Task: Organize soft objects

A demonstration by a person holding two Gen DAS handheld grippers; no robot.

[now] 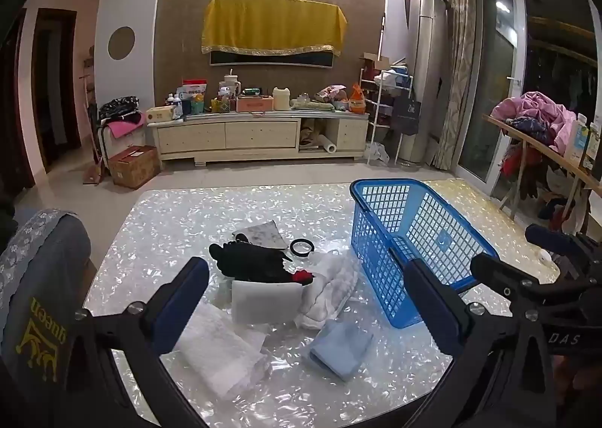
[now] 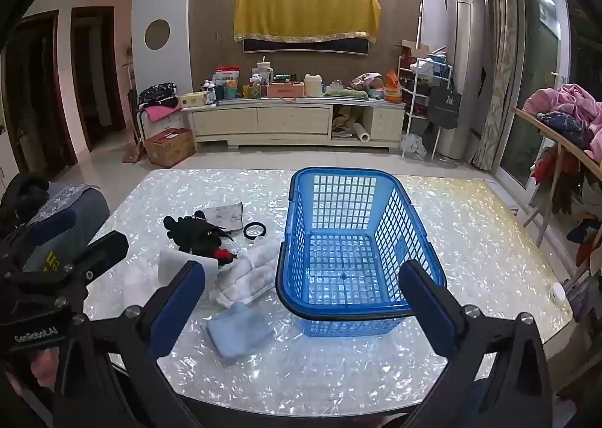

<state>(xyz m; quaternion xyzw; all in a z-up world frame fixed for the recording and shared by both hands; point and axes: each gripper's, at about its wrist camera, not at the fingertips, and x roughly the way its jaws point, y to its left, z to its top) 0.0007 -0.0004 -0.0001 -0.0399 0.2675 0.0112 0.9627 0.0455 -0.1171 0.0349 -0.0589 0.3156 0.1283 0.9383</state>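
We hold both tools above the near edge of a table (image 2: 470, 224) with a shimmering pearl-patterned top. Our left gripper (image 1: 306, 300) stands spread wide with nothing between its blue-padded fingers (image 1: 180, 300), and our right gripper (image 2: 303, 302) is likewise released, grasping nothing.

The soft things lie in a loose cluster on the table, left of a blue plastic basket (image 2: 338, 251), which holds nothing. Nearest us is a folded light blue cloth (image 1: 340, 349), with a white textured cloth (image 1: 222, 349) to its left. Behind them a white foam block (image 1: 265, 302) stands on edge, just beside a rolled white towel (image 1: 331, 292) that lies close to the basket's wall. Further back sits a black plush toy (image 1: 252, 262) with a red patch, then a grey square cloth (image 1: 259, 234) and a black ring (image 1: 301, 247).

As for writing, the chair cover (image 1: 41, 315) at the table's left side carries the yellow word "queen" above a crown emblem, seen turned sideways. In the right wrist view the left tool's body reads "GenRobot.AI"; in the left wrist view the right tool shows the letters "DAS". A dark bag (image 2: 446, 106) hanging on the white rack across the room bears a word we can't read surely.
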